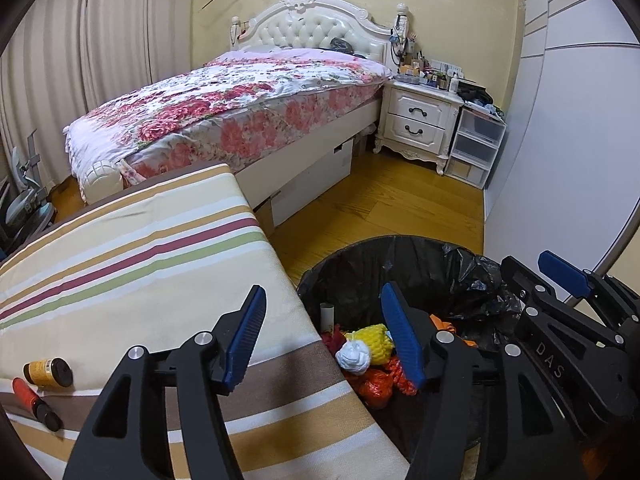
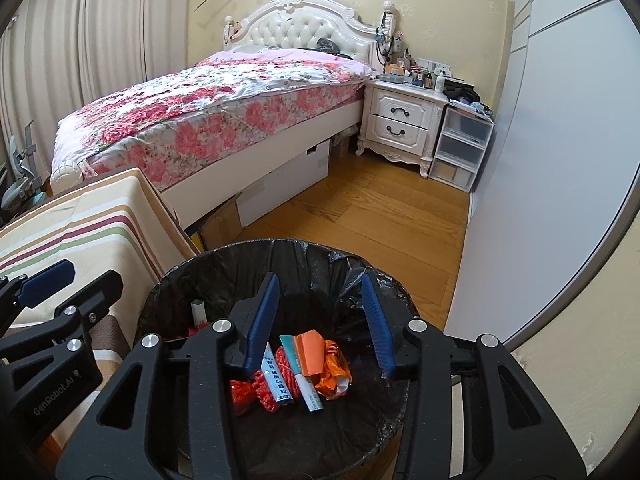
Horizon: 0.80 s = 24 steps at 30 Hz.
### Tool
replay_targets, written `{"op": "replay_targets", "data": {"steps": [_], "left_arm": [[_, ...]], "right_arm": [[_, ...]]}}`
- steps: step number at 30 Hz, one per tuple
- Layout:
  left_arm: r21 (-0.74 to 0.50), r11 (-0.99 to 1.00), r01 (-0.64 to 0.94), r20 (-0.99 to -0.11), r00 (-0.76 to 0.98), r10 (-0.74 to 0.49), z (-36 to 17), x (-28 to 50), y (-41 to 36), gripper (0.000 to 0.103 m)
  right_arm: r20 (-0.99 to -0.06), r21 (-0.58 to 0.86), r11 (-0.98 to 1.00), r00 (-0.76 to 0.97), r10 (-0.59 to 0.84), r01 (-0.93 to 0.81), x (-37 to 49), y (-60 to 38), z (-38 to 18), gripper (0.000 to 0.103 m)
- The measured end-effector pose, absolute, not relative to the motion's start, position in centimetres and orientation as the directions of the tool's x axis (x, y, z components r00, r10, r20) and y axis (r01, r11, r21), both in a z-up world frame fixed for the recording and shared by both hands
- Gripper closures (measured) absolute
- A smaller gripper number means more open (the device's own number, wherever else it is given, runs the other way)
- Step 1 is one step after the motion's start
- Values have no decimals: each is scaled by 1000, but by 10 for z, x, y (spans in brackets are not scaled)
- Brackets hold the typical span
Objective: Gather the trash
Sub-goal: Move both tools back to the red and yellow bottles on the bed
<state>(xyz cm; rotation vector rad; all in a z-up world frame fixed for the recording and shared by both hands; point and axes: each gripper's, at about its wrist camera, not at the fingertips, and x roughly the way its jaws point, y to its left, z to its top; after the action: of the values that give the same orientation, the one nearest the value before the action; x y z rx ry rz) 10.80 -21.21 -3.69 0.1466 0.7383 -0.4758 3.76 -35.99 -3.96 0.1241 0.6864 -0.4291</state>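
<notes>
Already I am holding both claws, left claw (image 1: 324,336) and right claw (image 2: 320,320), apart and empty over the trash bin (image 2: 224,264), scraps lying inside, while a bottle (image 1: 48,372) and tube (image 1: 36,404) are waiting on the tabletop (image 1: 132,264).

light: soft, even indoor | focus: sharp, no blur | edges: strong fisheye bending, dark corner vignette

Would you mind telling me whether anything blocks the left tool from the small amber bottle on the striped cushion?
Nothing visible does: the amber bottle lies exposed on the striped cushion, left of the open, empty left tool.
</notes>
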Motion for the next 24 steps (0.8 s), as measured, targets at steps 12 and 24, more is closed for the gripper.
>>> {"op": "replay_targets", "data": {"steps": [12, 24], "left_arm": [[-53, 936, 347, -682, 672, -288, -29, 97, -151, 34], [-41, 986, 161, -696, 703, -144, -32, 81, -64, 34]], "right_arm": [[-668, 27, 946, 710, -223, 322, 40, -324, -40, 53], [-685, 26, 993, 726, -63, 111, 52, -234, -38, 48]]}}
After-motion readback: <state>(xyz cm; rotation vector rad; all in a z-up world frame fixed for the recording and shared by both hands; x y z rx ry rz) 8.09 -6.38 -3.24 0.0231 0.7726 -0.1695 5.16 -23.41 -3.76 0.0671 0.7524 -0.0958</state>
